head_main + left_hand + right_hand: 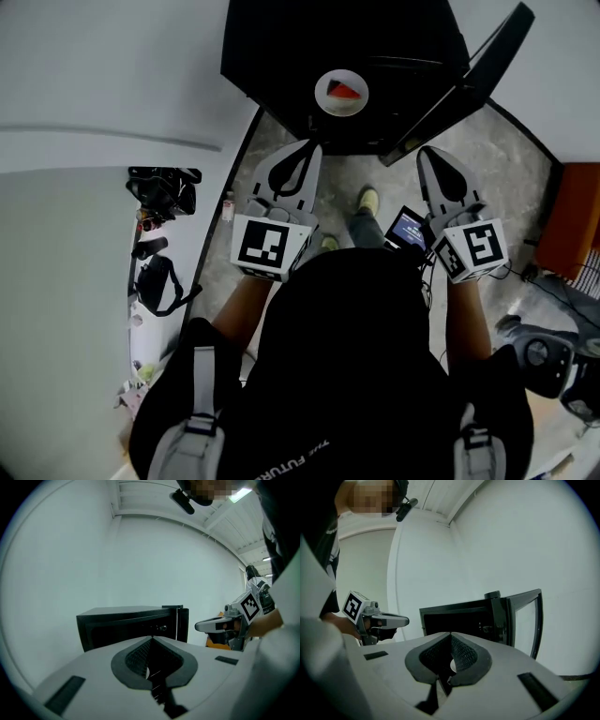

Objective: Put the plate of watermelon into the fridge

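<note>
Left tool [312,148] and right tool [427,153] both have jaws together, holding nothing. The plate of watermelon [340,93] seems to sit inside the fridge [272,56] near its front edge (door [469,80] open). Swinging that door shut carelessly could clip the plate.

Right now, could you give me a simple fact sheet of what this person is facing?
Fridge: small black fridge, its door swung open to the right
Plate: white plate with red watermelon, apparently already inside the fridge
Left gripper: shut, holding nothing
Right gripper: shut, holding nothing
Position: both grippers point towards the fridge and are clear of it
</note>
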